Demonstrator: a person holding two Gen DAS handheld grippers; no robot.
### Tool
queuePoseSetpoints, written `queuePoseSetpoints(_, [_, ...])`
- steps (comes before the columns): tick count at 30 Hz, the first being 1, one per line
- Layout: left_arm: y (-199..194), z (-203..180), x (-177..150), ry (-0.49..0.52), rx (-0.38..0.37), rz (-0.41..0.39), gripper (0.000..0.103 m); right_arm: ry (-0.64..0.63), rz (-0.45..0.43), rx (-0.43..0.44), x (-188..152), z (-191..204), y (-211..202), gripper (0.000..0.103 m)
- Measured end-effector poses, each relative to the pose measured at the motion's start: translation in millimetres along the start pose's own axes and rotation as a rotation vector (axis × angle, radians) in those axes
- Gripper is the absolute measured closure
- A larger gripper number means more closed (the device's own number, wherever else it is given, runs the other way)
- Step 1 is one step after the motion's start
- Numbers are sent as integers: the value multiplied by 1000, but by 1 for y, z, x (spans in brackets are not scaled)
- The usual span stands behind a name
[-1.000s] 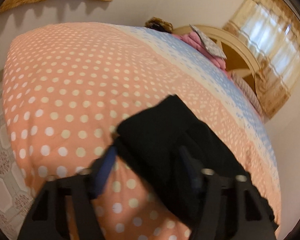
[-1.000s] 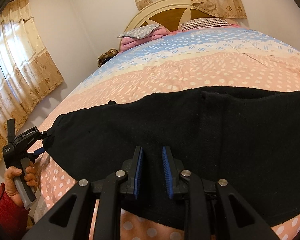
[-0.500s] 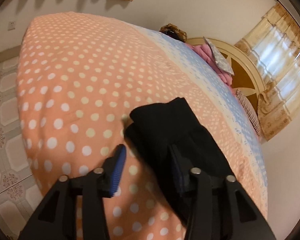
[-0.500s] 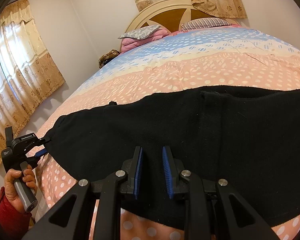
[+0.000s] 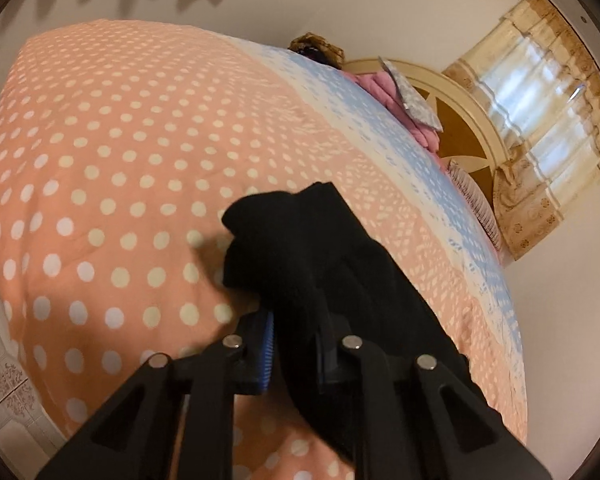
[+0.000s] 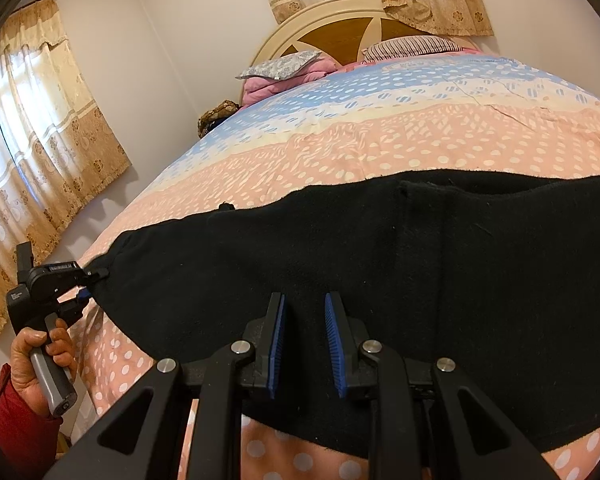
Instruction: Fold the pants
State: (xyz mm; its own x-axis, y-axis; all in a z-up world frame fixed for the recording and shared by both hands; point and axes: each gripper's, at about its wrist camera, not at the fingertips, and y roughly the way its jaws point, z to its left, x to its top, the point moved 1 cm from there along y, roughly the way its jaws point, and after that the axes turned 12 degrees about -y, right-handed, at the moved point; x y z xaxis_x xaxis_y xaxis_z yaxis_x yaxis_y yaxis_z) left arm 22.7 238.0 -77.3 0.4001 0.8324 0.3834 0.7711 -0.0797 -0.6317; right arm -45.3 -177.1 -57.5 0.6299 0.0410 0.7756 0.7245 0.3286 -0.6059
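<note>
Since half a second ago, the left gripper (image 5: 296, 344) has just closed its jaws, now clamped on the black pants' (image 6: 380, 272) end on the dotted bedspread (image 5: 120, 160). The right gripper (image 6: 305, 342) hovers over the pants, its 2 pads slightly apart, gripping nothing.

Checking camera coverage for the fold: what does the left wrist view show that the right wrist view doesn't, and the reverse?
Left wrist only: the left gripper, whose jaws have just been closing, pinching the bunched end of the black pants; tiled floor beside the bed.

Right wrist only: the pants spread wide across the quilt, the right gripper slightly parted over the fabric, and the person's hand on the other gripper's handle.

Both: pants, polka-dot quilt, headboard, pillows, curtains.
</note>
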Motion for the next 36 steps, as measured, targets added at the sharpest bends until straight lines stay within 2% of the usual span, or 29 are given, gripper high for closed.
queuePoseSetpoints(5, [-4, -15, 1, 85, 9, -16, 90, -2, 7, 7, 1, 0, -1, 81])
queuePoseSetpoints(7, [-13, -35, 1, 161, -28, -40, 90, 31, 8, 39, 3, -5, -6, 81])
queuePoseSetpoints(9, [-24, -56, -5, 256, -57, -70, 90, 92, -40, 78, 6, -15, -19, 81])
queuePoseSetpoints(11, [-36, -86, -18, 366, -121, -86, 90, 122, -82, 71, 9, -25, -33, 81])
queuePoseSetpoints(16, [-53, -151, -69, 618, -264, -81, 90, 225, -143, 28, 12, -64, -67, 81])
queuePoseSetpoints(21, [-61, -210, -146, 831, -464, 18, 90, 308, -186, -36, 7, -103, -102, 81])
queuePoseSetpoints(25, [-61, -233, -211, 981, -553, 94, 90, 379, -208, -72, -4, -131, -125, 81])
queuePoseSetpoints(30, [-47, -228, -276, 1111, -539, 191, 90, 418, -203, -46, -17, -144, -133, 81])
queuePoseSetpoints(36, [-31, -212, -305, 1199, -483, 200, 90, 493, -181, 66, -27, -153, -127, 81])
